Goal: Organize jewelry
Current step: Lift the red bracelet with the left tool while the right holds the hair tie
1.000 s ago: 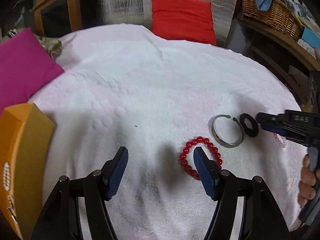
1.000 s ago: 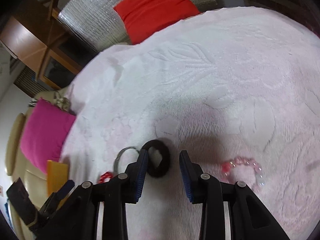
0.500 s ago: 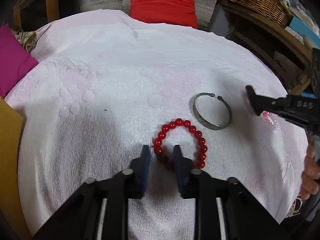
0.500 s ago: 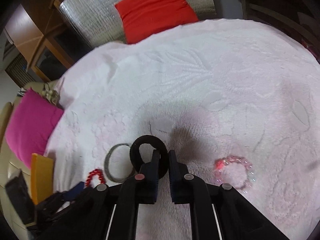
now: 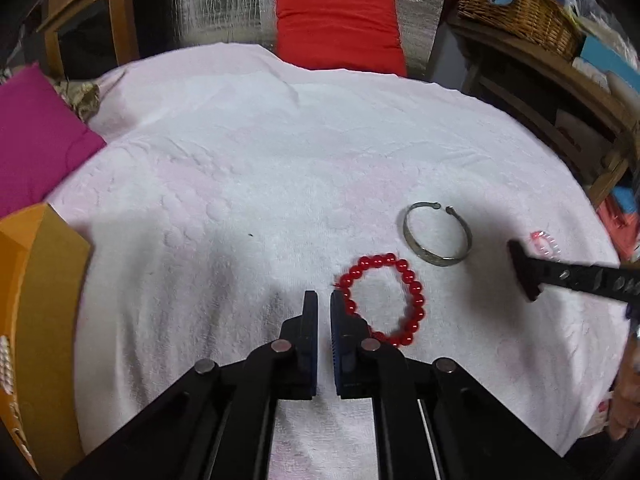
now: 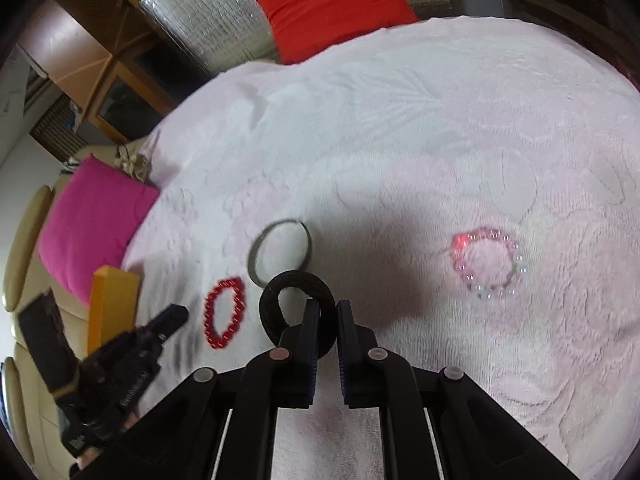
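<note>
On the pale pink cloth (image 5: 240, 152) lie a red bead bracelet (image 5: 416, 300), a silver open bangle (image 5: 412, 236) and a clear pink bead bracelet (image 6: 516, 268). My left gripper (image 5: 324, 304) is shut, with only cloth showing in the slit. The red beads rest against the outer side of its right finger. My right gripper (image 6: 328, 316) is shut on a black ring (image 6: 276, 300), pinching its right side and holding it just in front of the bangle (image 6: 256, 256). In the left wrist view the right gripper (image 5: 520, 272) comes in from the right, near the pink bracelet (image 5: 544, 240).
An orange box (image 5: 36, 300) with a pearl strand at its edge stands at the left of the cloth. A magenta cushion (image 5: 36, 140) and a red cushion (image 5: 338, 28) lie beyond it. A wicker basket (image 5: 516, 8) sits on wooden shelves at the right. A person's hand (image 5: 624, 412) holds the right gripper.
Both pairs of jaws have closed. The right one closed on the black ring and drew it away from the bangle. The left one closed beside the red bracelet's left edge.
</note>
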Demonstrator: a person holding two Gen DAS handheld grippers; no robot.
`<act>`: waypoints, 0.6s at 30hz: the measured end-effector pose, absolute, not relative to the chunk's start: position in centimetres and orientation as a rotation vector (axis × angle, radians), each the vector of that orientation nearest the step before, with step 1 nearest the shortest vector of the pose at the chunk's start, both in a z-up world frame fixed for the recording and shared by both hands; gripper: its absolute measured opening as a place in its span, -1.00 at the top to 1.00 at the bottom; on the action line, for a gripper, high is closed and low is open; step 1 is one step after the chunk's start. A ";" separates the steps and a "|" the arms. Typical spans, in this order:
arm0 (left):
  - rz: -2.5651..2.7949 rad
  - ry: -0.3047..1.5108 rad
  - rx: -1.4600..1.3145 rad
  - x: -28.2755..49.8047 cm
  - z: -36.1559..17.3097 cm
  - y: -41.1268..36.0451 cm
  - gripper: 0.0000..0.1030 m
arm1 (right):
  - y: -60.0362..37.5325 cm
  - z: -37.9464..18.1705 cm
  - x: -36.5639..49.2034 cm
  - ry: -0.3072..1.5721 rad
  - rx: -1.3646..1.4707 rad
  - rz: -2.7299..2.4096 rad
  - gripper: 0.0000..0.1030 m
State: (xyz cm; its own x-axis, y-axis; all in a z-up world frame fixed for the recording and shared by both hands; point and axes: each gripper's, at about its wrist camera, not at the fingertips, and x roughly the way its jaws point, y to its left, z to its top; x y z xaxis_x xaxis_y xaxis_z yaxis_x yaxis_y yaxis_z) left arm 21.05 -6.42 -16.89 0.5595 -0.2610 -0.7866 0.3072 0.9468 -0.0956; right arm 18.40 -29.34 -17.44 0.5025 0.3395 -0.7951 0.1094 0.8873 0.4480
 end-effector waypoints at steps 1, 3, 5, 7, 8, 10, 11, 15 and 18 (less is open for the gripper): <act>-0.364 0.925 0.022 21.2 -16.8 -6.3 0.85 | -29.3 -17.8 18.4 1.056 0.483 0.143 0.81; -0.391 0.941 -0.024 21.5 -16.8 -6.2 0.43 | -29.2 -18.3 18.6 1.075 0.489 0.142 0.81; -0.397 0.934 -0.043 21.5 -16.7 -6.7 -0.29 | -29.0 -18.8 18.7 1.092 0.478 0.141 0.81; -0.418 0.915 -0.041 21.2 -16.4 -7.3 -0.50 | -29.0 -19.0 18.8 1.097 0.473 0.140 0.81; -0.440 0.912 -0.032 21.1 -16.3 -7.8 -0.50 | -29.0 -19.1 18.8 1.098 0.474 0.142 0.81; -0.455 0.918 0.014 20.9 -16.6 -8.9 -0.51 | -29.2 -19.2 18.9 1.091 0.477 0.145 0.81; -0.436 0.931 0.053 20.9 -17.1 -9.4 -0.51 | -29.3 -19.3 18.9 1.092 0.485 0.148 0.82; -0.391 0.994 0.091 21.7 -19.1 -10.0 -0.51 | -29.7 -19.5 18.9 1.094 0.507 0.159 0.82; -0.382 0.962 0.135 21.5 -19.4 -10.6 -0.16 | -29.8 -19.5 19.0 1.095 0.506 0.164 0.82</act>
